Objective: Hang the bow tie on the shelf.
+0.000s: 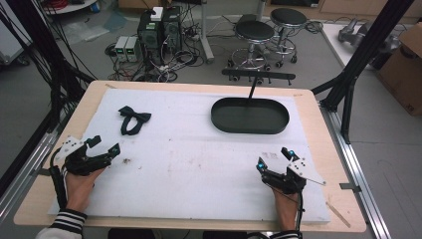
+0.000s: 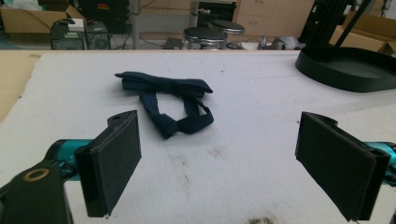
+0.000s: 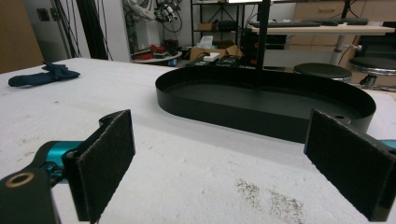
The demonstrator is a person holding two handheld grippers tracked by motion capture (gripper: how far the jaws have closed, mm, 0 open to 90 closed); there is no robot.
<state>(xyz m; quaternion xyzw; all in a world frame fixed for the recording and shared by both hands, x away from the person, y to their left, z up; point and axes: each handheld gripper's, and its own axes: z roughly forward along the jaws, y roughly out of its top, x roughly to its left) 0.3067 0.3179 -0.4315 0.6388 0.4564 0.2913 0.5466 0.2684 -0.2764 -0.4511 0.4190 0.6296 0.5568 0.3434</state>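
Tray (image 1: 250, 115): black, oval, low-walled, sitting at the far right-centre of the surface; I am seeing its floor bare in the right gripper view (image 3: 261, 100). A thin black post (image 1: 253, 87) is rising from its far edge to a crossbar.

Bow tie (image 1: 132, 119): dark navy, lying flat on the far left of the white mat, well apart from the tray; its strap is looping toward me in the left gripper view (image 2: 170, 100).

Left hand-held gripper (image 1: 103, 145): I am holding it near the left front of the mat, jaws standing wide with nothing between them, pointing toward the bow tie, not touching it. Right hand-held gripper (image 1: 273, 159): I am holding it near the right front, jaws also wide and empty, facing the tray.

Surface (image 1: 40, 194): light wood, mostly covered by a white mat (image 1: 199, 164) that is showing small dark smudges and crumbs near both grippers. Aluminium rails are running along both sides.

Room: grey floor; two black stools (image 1: 254, 35) and computer towers (image 1: 159, 30) with tangled cables are standing beyond the far edge; a cardboard box (image 1: 405, 67) is sitting at the right.

Writing: none that I can read.
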